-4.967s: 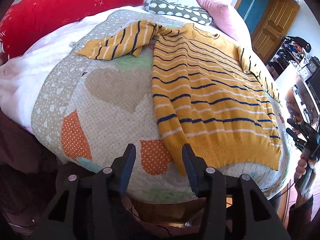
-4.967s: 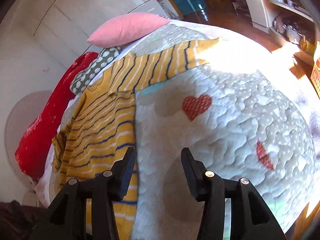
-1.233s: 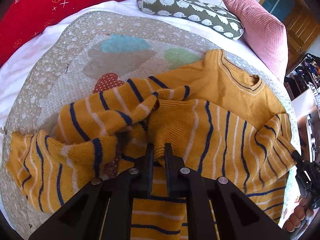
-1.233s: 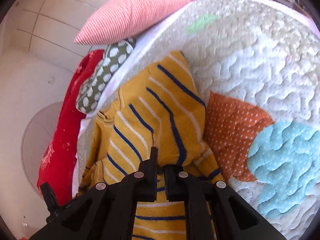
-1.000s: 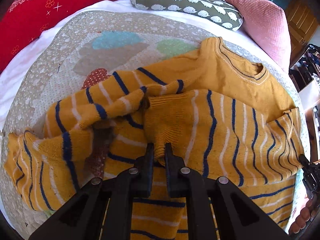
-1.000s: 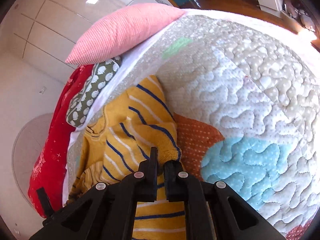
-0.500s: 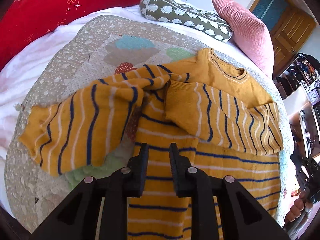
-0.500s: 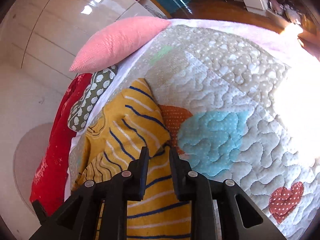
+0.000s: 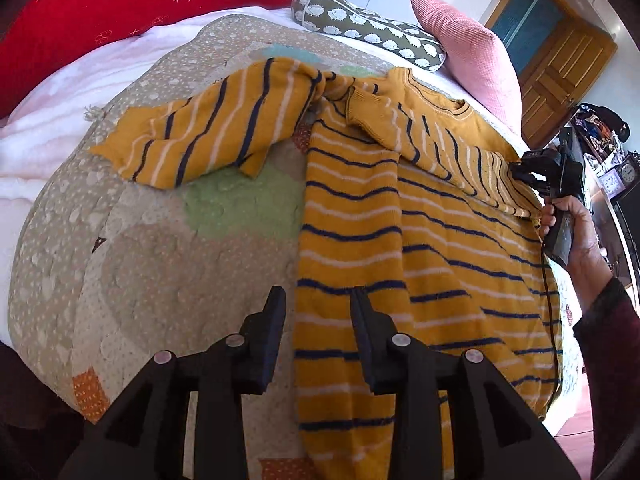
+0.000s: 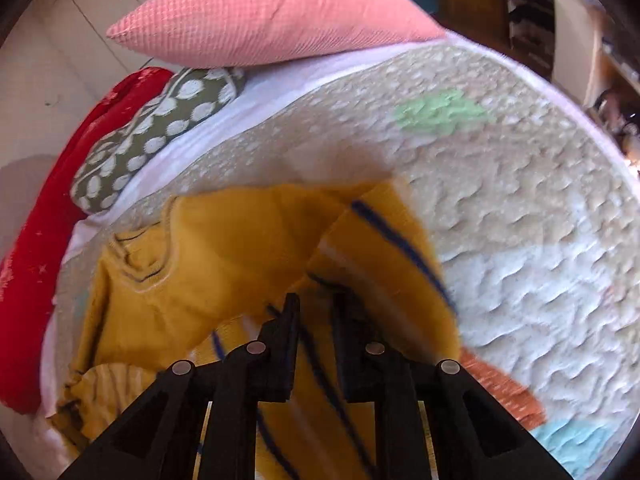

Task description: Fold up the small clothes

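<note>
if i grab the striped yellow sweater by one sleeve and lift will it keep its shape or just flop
The mustard-yellow knit sweater with navy and white stripes will probably flop: its left sleeve already lies bunched and creased on the patchwork quilt. The thick knit likely has some weight, so the body would drag and stretch. It probably won't slip; the ribbed texture should grip.

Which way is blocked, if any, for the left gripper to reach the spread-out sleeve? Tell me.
Probably none: the left gripper is open, and only bare quilt lies between it and the sleeve.

A pink pillow (image 9: pixel 468 52), hedgehog-print bolster (image 9: pixel 368 34) and red cushion (image 9: pixel 120 12) border the quilt (image 9: pixel 180 248).
</note>
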